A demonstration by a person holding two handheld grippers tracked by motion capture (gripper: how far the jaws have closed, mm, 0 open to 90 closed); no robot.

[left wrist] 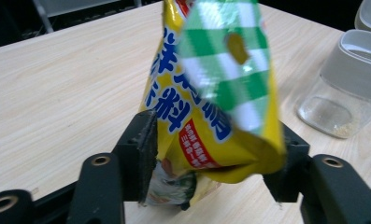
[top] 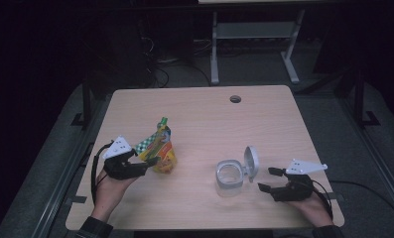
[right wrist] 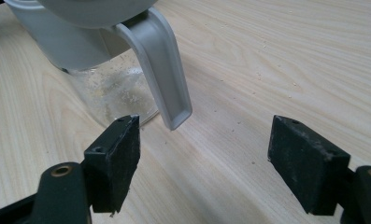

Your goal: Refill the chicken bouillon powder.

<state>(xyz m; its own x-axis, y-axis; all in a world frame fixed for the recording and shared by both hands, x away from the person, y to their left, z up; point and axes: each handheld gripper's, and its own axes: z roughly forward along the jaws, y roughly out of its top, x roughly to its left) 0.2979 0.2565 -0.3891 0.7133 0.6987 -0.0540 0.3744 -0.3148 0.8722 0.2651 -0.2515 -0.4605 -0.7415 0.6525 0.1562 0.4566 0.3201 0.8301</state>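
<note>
Left gripper (top: 146, 163): jaws clamped on the lower half of a yellow seasoning pouch (left wrist: 211, 107), upright on the table (top: 199, 124). Best gripped squarely, without crushing.
Right gripper (top: 270, 179): jaws wide, empty, just beside the open-lidded clear jar (top: 230, 177); should steady it before pouring.

From my right hand-held gripper (right wrist: 204, 163) I see both black jaws standing wide apart over the bare wooden bench (right wrist: 286, 65), nothing between them. The clear jar (right wrist: 113, 91) sits just beyond the left jaw, with pale crumbs at its bottom. Its grey lid tab (right wrist: 162, 60) hangs down the jar's near side, the tip just above the bench and close to that jaw.
</note>
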